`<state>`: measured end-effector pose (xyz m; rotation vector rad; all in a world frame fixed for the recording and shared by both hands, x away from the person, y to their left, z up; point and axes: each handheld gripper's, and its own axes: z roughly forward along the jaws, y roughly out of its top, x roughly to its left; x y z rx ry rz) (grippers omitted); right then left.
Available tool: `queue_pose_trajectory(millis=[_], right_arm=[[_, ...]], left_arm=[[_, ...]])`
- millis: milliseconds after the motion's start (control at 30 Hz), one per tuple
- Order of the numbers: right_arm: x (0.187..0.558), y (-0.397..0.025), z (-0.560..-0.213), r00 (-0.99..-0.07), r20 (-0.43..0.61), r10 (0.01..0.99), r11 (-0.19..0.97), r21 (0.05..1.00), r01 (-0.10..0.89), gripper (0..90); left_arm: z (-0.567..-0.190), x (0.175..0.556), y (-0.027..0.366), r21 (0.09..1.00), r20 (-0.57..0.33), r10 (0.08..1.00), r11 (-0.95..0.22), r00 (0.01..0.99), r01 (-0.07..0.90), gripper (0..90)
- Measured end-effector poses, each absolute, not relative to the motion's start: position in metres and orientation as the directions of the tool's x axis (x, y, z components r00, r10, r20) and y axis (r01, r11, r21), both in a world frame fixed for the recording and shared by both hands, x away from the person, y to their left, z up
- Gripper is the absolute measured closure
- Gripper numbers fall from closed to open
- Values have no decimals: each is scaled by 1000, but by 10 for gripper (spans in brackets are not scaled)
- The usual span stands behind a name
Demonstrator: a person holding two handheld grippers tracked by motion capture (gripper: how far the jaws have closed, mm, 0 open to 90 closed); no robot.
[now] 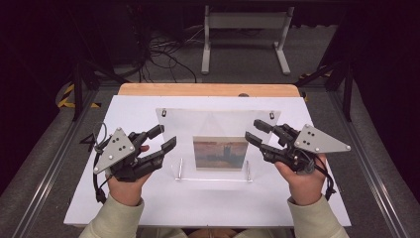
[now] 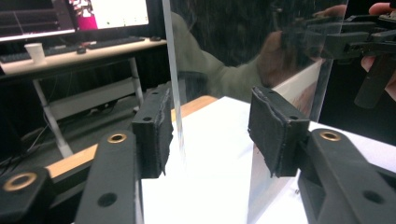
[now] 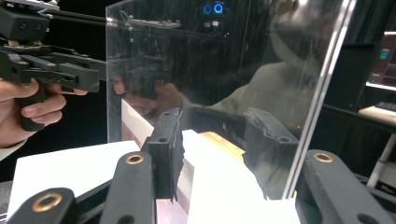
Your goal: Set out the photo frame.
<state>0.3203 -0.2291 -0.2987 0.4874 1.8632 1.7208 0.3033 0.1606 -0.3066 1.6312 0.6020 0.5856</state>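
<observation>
- The left gripper [image 1: 167,137] has its jaws spread apart, nothing between the pads but the near edge of the clear acrylic frame [image 1: 218,121]; in the left gripper view that edge [image 2: 173,79] runs up through the gap, touching neither pad.
- The right gripper [image 1: 255,131] is likewise parted, its jaws set either side of the frame's other upright edge [image 3: 322,93] without clamping it, as far as I can see.
- Each gripper is held in a hand, the left hand [image 1: 125,186] and right hand [image 1: 303,181] coming in from the near side of the table, sleeves pale.
- The frame stands upright in the middle of the white board [image 1: 148,198], between the two grippers, with a small picture [image 1: 220,153] mounted low in it.
- The white board lies on a wooden table [image 1: 208,89].
- Beyond the table, on the grey floor, stands a white metal stand [image 1: 245,34] beside a tangle of black cables [image 1: 163,54].
- In the left gripper view, a desk with a keyboard [image 2: 121,43] and a white cup [image 2: 35,52] sits in the background.
</observation>
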Motion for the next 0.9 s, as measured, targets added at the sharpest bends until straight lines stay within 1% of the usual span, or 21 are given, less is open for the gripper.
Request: queue_pose_trajectory(millis=[233, 267, 400, 633, 667, 700, 733, 833, 900], right_arm=[[334, -230, -310, -779, -118, 616, 122, 991, -54, 530], [337, -230, -312, -776, -114, 620, 125, 991, -46, 525], [343, -231, -316, -769, -103, 631, 125, 992, -30, 510], [352, -233, -324, -729, -118, 675, 179, 984, 6, 466], [352, -233, -324, -718, -123, 685, 189, 982, 13, 430], [352, -233, -324, -718, -123, 685, 189, 982, 13, 430], [352, -232, -325, -699, -122, 705, 196, 980, 27, 347], [352, -233, -325, -693, -108, 713, 195, 980, 47, 284], [352, -233, -325, -694, -106, 712, 193, 980, 49, 268]], left_arm=[[-314, 311, 166, 987, 26, 693, -131, 721, 90, 447], [-317, 314, 169, 985, 15, 698, -133, 716, 109, 442], [-322, 317, 174, 982, -2, 705, -134, 709, 135, 433], [-327, 321, 178, 975, -18, 706, -144, 708, 169, 397], [-327, 322, 179, 975, -25, 706, -140, 708, 175, 390], [-327, 322, 179, 975, -25, 706, -140, 708, 175, 384], [-328, 323, 181, 973, -34, 704, -139, 710, 185, 372], [-329, 325, 182, 972, -45, 701, -134, 711, 194, 348], [-330, 326, 183, 970, -50, 700, -135, 712, 201, 336]])
